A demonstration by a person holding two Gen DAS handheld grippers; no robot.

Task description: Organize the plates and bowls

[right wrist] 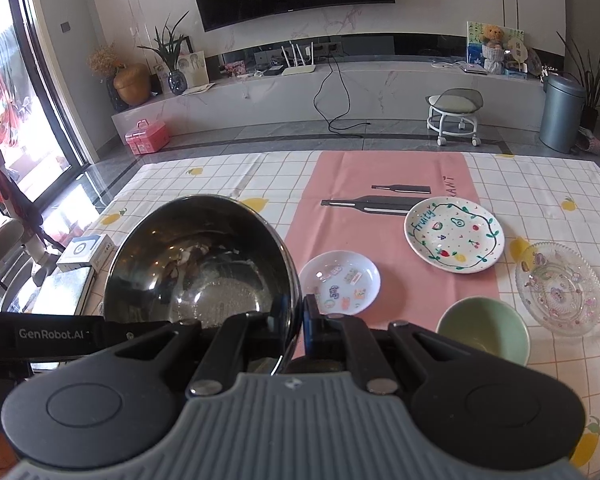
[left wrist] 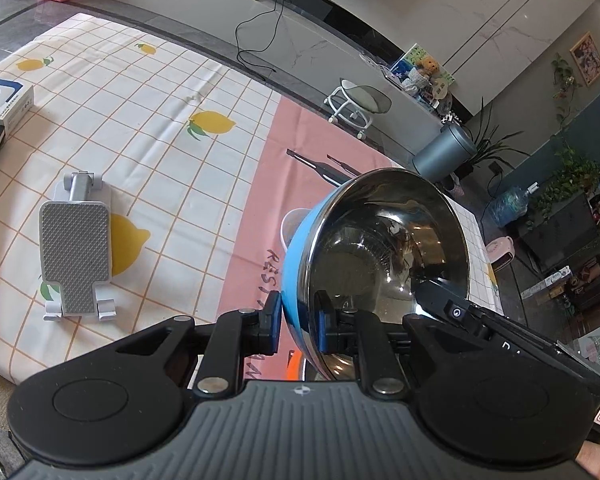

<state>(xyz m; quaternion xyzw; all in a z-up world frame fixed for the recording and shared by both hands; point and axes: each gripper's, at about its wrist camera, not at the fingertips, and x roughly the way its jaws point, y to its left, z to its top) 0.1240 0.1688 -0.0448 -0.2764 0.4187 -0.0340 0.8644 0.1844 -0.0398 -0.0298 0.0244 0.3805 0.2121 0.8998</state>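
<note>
Step in hand: a steel bowl [left wrist: 384,264] with a blue outside is held clear of the tabletop [right wrist: 540,184], carried by both tools at once.
Left hand-held gripper [left wrist: 298,322]: pinching the bowl's rim, one pad outside on the blue wall, one inside.
Right hand-held gripper [right wrist: 298,326]: pressed onto the same bowl's rim [right wrist: 204,264], which tilts up to its left.
Ahead and right of the right hand-held gripper: small white dish [right wrist: 340,282], "Fruity" plate [right wrist: 454,234], glass plate [right wrist: 558,286], green bowl [right wrist: 484,330] nearest.
Next move, as I judge it: carry the steel bowl toward the green bowl, level it, set it down or nest it, then ease both grips off together.
</note>
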